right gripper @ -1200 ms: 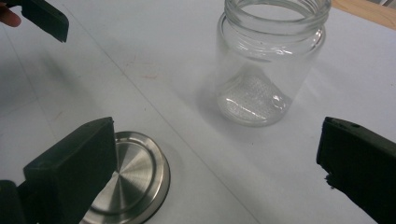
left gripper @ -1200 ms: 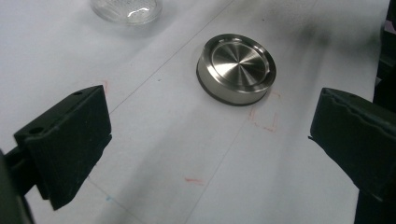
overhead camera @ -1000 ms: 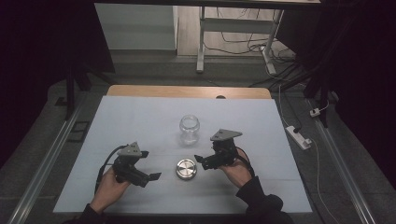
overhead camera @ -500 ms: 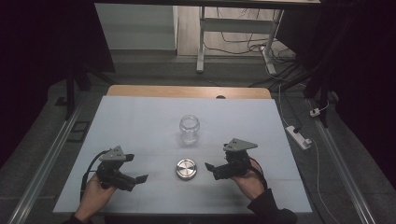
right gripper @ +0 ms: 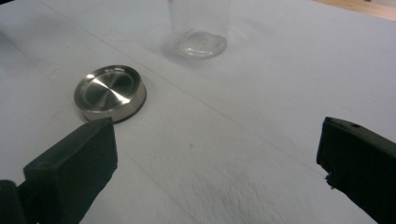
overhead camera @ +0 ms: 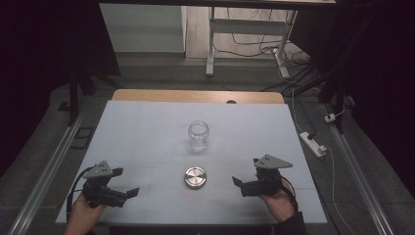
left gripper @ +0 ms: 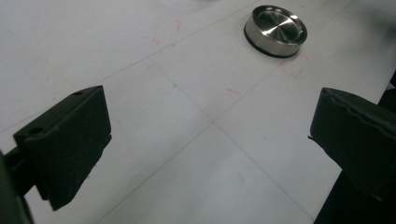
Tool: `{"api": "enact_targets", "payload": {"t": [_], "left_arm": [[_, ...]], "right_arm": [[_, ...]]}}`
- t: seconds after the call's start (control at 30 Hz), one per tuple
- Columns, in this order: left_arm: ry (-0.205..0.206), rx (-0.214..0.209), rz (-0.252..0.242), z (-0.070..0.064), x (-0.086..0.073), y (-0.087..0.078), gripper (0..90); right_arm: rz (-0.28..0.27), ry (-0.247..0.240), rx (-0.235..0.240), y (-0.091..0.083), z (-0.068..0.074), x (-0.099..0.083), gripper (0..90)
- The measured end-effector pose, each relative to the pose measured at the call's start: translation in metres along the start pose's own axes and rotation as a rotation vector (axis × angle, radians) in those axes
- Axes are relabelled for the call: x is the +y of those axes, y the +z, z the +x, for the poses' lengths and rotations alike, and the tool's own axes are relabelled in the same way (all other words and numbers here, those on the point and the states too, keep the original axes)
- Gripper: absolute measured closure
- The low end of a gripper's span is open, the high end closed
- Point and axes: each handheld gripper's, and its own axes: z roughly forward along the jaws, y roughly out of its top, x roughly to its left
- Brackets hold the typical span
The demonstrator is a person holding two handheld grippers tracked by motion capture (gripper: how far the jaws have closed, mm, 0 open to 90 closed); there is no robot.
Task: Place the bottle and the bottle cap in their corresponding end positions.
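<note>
The clear round glass jar is cut off at the top edge of the right gripper view, so just its bottom part shows there. In the high view the whole jar stands upright in the middle of the frame with no top on it. The small round shiny metal lid lies flat on the pale blue-white table, just below the jar and apart from it. The black left gripper sits in the lower left of the frame, and its jaws are spread wide with nothing between them. The black right gripper sits in the lower right (its jaws are wide apart and hold nothing too). The lid lies between both grippers, touching neither. Nothing stands in the way of it.
</note>
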Motion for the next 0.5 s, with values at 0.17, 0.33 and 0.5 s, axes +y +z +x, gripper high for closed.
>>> {"api": "enact_targets", "payload": {"t": [0.17,0.33,0.5], "left_arm": [[-0.027,0.026,0.006,0.002,-0.013,-0.009,0.0],[-0.055,0.057,0.012,0.005,-0.026,-0.018,0.0],[-0.086,0.078,0.024,0.007,-0.04,-0.024,0.0]], "right_arm": [[0.013,0.021,-0.047,-0.013,-0.005,-0.013,0.0],[0.033,0.054,-0.081,-0.023,-0.011,-0.028,0.0],[0.055,0.064,-0.111,-0.03,-0.013,-0.039,0.0]]}}
